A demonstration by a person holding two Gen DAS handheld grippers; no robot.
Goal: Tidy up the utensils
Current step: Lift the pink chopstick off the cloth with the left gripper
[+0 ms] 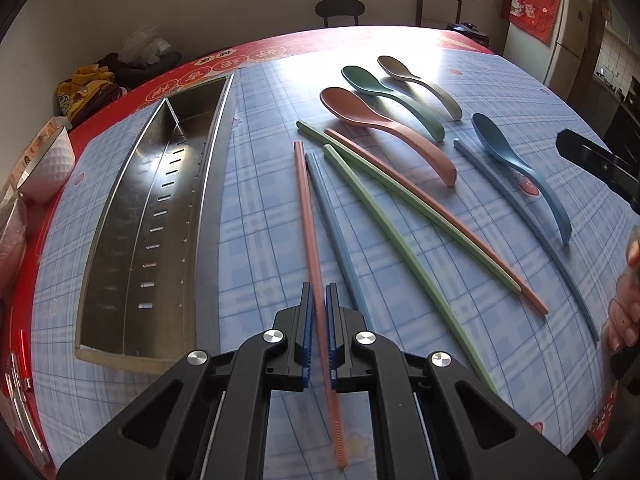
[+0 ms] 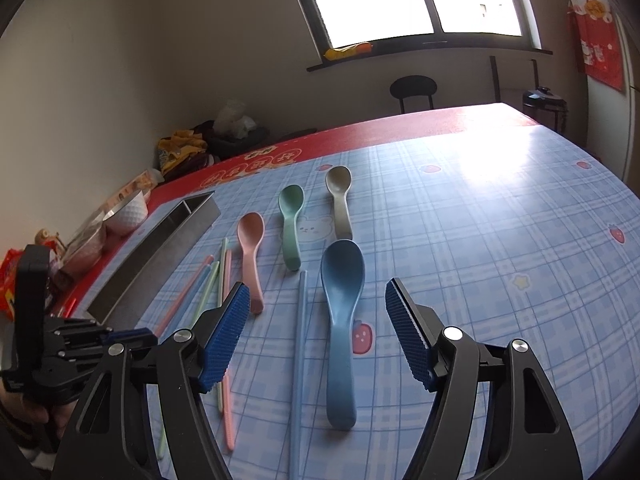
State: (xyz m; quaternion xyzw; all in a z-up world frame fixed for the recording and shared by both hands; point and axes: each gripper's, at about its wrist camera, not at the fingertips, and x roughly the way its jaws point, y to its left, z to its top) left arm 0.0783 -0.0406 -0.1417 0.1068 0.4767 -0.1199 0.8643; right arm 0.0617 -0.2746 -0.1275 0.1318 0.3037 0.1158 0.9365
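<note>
While my left tool pinches a pink chopstick lying on the bench beside the steel tray, my right tool hovers spread wide above the blue spoon and blue chopstick.

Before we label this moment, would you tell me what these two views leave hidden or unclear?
- Left wrist view: whether the left gripper truly pinches the pink chopstick or only straddles it; the pads hide the contact.
- Left wrist view: the near end of the steel tray lies partly behind the gripper body.
- Right wrist view: the blue chopstick runs off the bottom edge.
</note>
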